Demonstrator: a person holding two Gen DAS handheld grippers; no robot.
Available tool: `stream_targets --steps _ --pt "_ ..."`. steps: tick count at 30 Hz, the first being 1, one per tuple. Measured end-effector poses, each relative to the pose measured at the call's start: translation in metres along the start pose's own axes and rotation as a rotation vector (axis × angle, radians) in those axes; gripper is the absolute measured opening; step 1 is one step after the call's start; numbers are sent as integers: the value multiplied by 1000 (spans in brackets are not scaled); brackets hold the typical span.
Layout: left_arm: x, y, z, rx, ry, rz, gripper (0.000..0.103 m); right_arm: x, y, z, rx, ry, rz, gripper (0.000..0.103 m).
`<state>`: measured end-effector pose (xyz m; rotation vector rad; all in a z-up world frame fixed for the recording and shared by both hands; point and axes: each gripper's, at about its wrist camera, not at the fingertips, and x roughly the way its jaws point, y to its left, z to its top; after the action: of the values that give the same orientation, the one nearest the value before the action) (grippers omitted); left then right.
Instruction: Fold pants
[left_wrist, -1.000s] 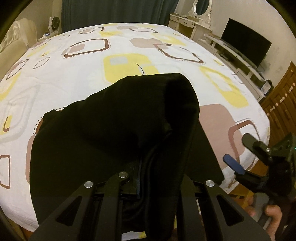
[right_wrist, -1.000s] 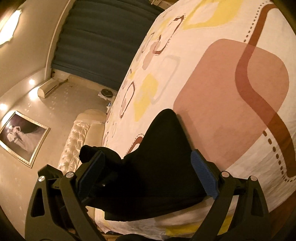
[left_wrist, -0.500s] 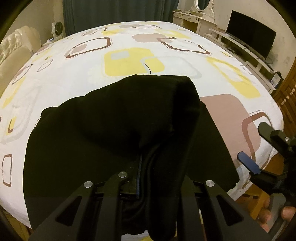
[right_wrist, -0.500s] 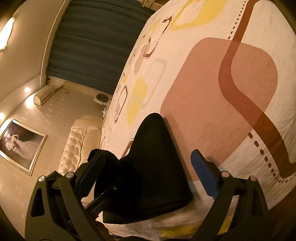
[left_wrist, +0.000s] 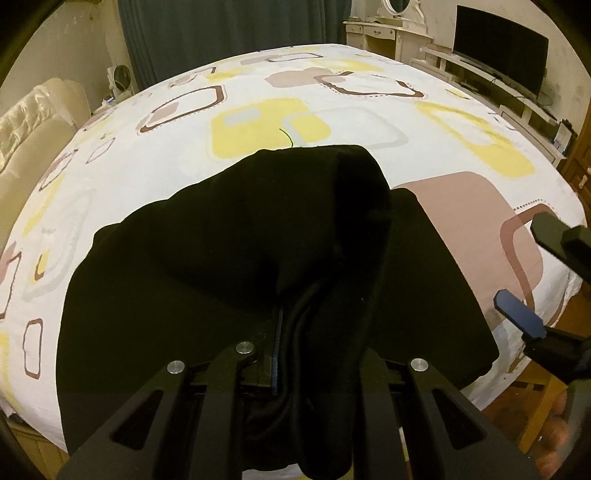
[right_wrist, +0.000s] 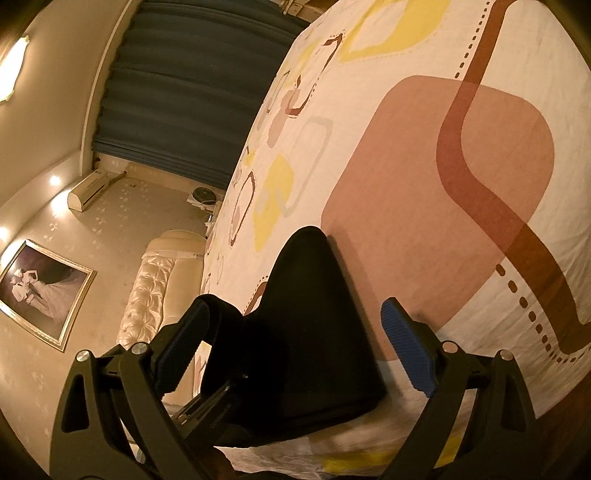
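Left gripper (left_wrist: 291, 354) jaws clamp bunched black fabric pants (left_wrist: 229, 258) over patterned bed sheet (left_wrist: 258, 122); right gripper (right_wrist: 295, 354) jaws wide, empty.

Black pants (left_wrist: 229, 266) lie on a white bedsheet (left_wrist: 369, 122) printed with yellow, dusty-pink and brown rounded squares; at the top of the frame hangs a dark teal curtain (left_wrist: 229, 29), and the grippers' pads (right_wrist: 406, 350) are blue

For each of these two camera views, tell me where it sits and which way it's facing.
Left wrist: sits on the left claw, looking down over black fabric pants it grips, across the patterned bedsheet; a hand shows at the lower right.
Right wrist: sits on the open right claw, tilted sideways.
Shared: pants, bedsheet, and each shows the other claw.
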<state>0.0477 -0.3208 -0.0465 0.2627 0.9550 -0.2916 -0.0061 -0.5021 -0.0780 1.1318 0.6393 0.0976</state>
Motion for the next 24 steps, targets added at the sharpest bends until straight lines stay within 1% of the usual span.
stream_targets --steps 8,10,12,14,15,16,18,20,22,24 --pt "2 -9 0 43 -3 50 15 -2 -2 0 8 0 -1 94" --pt "2 -11 -1 47 -3 48 19 -2 -2 1 8 -1 -1 94" --pt "2 -11 -2 45 -2 37 29 -2 -3 0 11 -3 -2 94" --pt "0 -14 -4 52 -4 26 37 -2 -3 0 12 -4 -4 94" --pt "0 -16 -4 58 -4 23 44 -3 -3 0 14 -5 -4 94" --pt "-1 -18 -5 62 -4 14 48 -3 -3 0 15 -5 -4 94" --pt "-2 -20 -7 60 -4 2 62 -3 -4 1 16 -6 -3 94" --pt "-3 -21 -8 56 2 -16 70 -4 -4 0 14 -10 -4 94" --pt "-6 -20 -9 48 6 -29 71 -3 -4 0 10 -7 -6 94" --pt "-10 -19 -11 47 1 -39 75 -4 -3 0 6 -7 -10 94"
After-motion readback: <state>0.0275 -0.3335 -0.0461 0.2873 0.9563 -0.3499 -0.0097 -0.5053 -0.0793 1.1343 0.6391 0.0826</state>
